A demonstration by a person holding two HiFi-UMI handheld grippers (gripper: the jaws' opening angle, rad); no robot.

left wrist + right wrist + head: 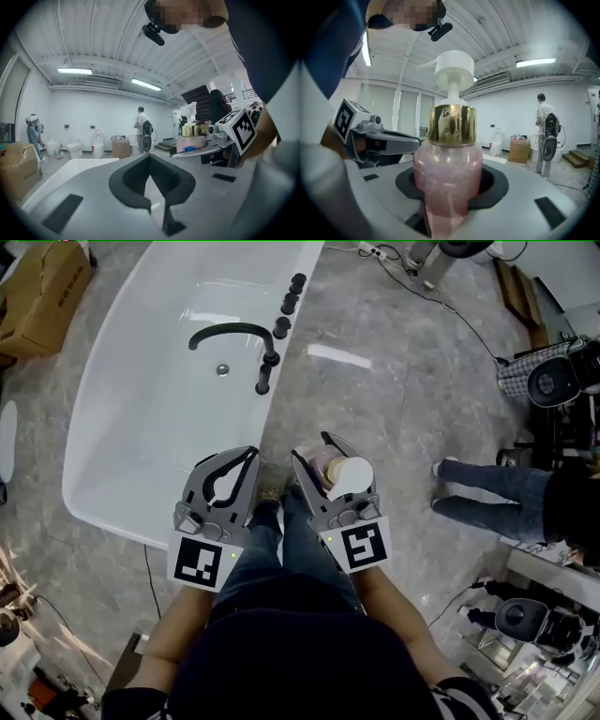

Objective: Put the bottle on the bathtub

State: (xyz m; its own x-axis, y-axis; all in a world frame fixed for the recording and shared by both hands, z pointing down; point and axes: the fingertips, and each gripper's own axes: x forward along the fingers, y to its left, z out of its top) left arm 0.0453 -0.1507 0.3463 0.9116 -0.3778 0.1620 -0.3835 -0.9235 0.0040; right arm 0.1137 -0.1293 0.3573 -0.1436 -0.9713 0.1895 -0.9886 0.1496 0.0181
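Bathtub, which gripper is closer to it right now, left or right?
Left. In the head view the left gripper, shut and empty, hangs at the bathtub's near rim; the right gripper, holding the bottle, sits beside the tub over the grey floor.

A cardboard box (42, 296) lay on the grey marbled floor (375, 409) at the far left, and a power strip (372, 251) lay at the far edge. On the right, another person's jeans-clad legs (487, 493) reached leftward. Across the room, white toilets (75, 147) stood by the wall near a standing person (140, 123).
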